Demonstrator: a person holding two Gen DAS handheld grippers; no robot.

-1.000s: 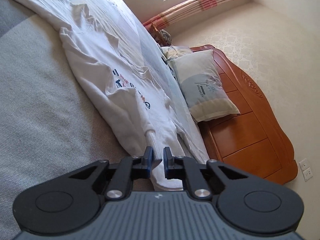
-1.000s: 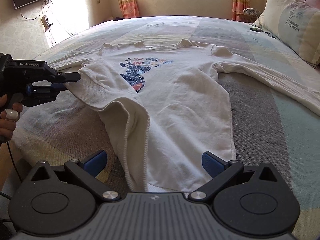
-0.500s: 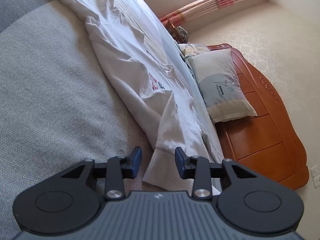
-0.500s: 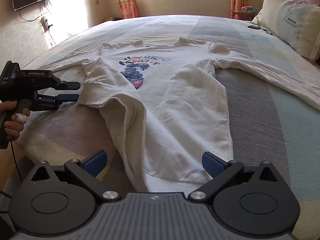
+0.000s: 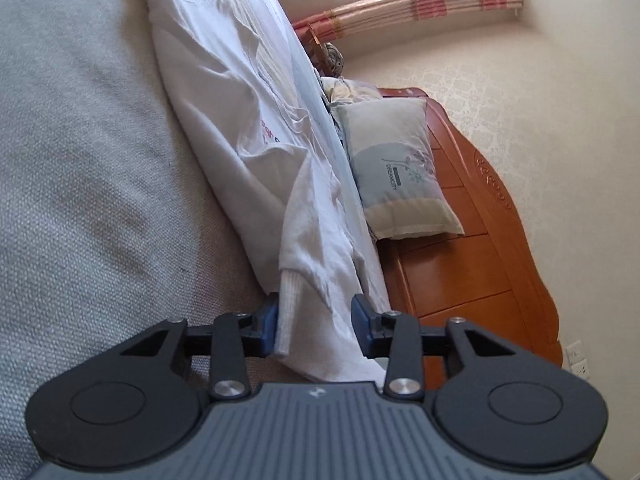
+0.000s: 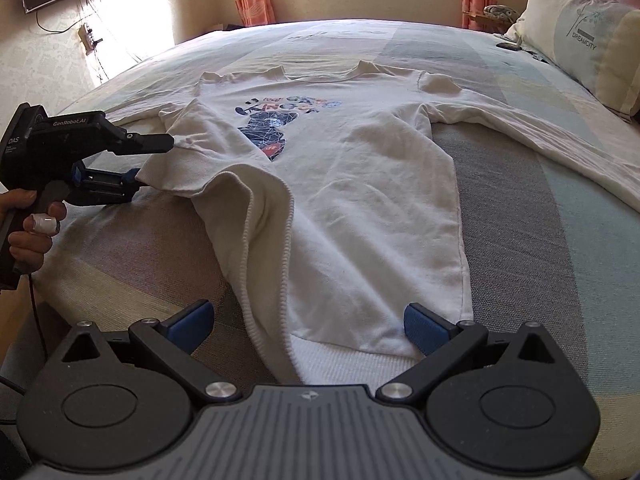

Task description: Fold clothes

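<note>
Right up close, the right gripper (image 6: 308,322) hangs over the near hem of the white sweatshirt (image 6: 360,208), jaws spread wide, nothing between the pads, the ribbed hem (image 6: 344,364) lying just under them.

Out to the side, the left gripper (image 5: 316,320) is low over the bed (image 6: 520,216), pointing almost level at the sleeve that lies folded across the body. Its jaws have just been closing a little after opening up, and they stand at a narrow gap now with the ribbed cuff (image 5: 290,304) between them. One pad lies against the cuff's edge, the other stands clear of the cloth, so that reads as loose, not clamped. From the right wrist view the blue tip sits at the fold's edge, a hand (image 6: 30,224) on the trigger grip.

The sweatshirt lies front up in the middle of the bed, print showing, the other sleeve (image 6: 532,136) stretched out flat towards the pillow (image 6: 580,40) by the wooden headboard (image 5: 480,248).

My read: the sleeve fold is being set down. To do it well, let the cuff drop flat along the body line, back out level so nothing drags, then smooth that humped ridge before taking the far sleeve across.
</note>
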